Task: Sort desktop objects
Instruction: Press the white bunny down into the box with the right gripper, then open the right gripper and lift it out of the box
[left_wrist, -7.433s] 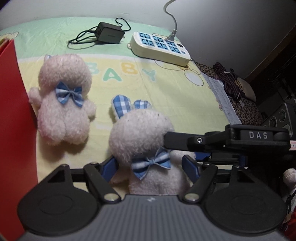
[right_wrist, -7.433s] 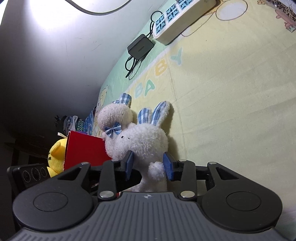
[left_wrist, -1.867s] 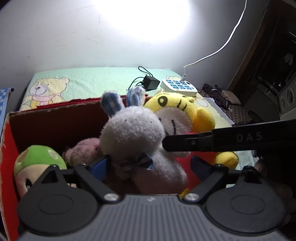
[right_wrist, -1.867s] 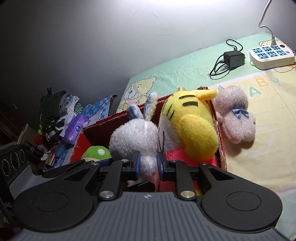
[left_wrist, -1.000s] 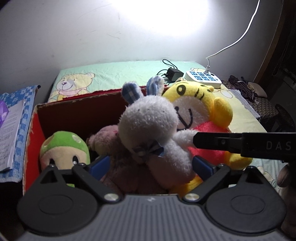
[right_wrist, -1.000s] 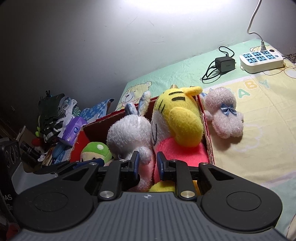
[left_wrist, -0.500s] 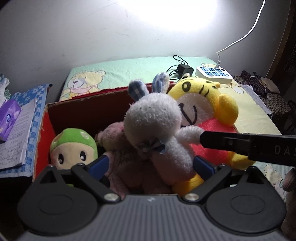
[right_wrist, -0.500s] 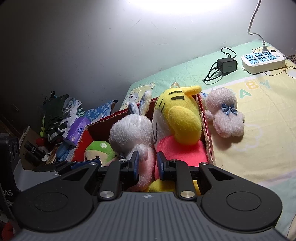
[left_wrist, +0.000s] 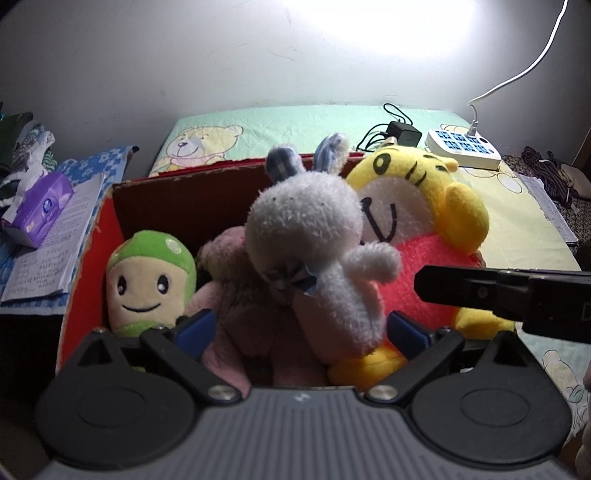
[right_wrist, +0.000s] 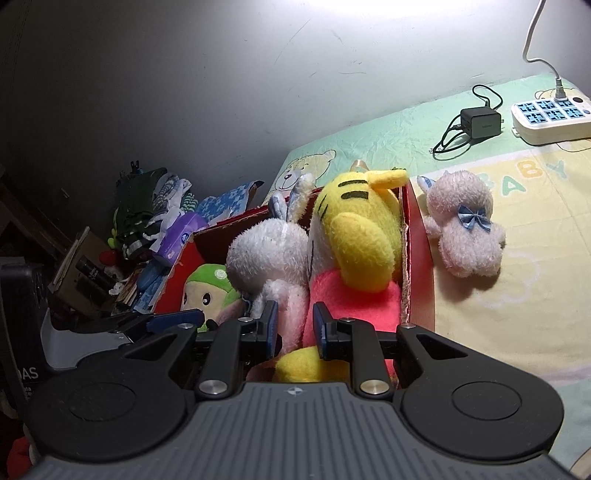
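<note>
A red cardboard box (left_wrist: 107, 221) holds a white rabbit plush (left_wrist: 306, 218), a yellow tiger plush (left_wrist: 413, 206), a green-capped plush (left_wrist: 147, 273) and a pink plush (left_wrist: 229, 258). My left gripper (left_wrist: 301, 330) stands open over the box's near edge, its blue pads wide on either side of the rabbit and not pressing it. My right gripper (right_wrist: 295, 325) is shut on a pale limb of the white rabbit plush (right_wrist: 266, 254), beside the tiger (right_wrist: 362, 236). A pink bear plush with a blue bow (right_wrist: 465, 229) lies on the blanket right of the box (right_wrist: 417, 258).
A white power strip (right_wrist: 550, 118) and a black charger (right_wrist: 480, 120) sit at the blanket's far end by the wall. A purple tissue pack (left_wrist: 40, 203), papers and piled clutter lie left of the box. Open blanket stretches right of the bear.
My left gripper has swung a little, so the box and plush sit more centred and the right gripper's finger has slid rightward in its view. The right gripper has kept its grip and place.
</note>
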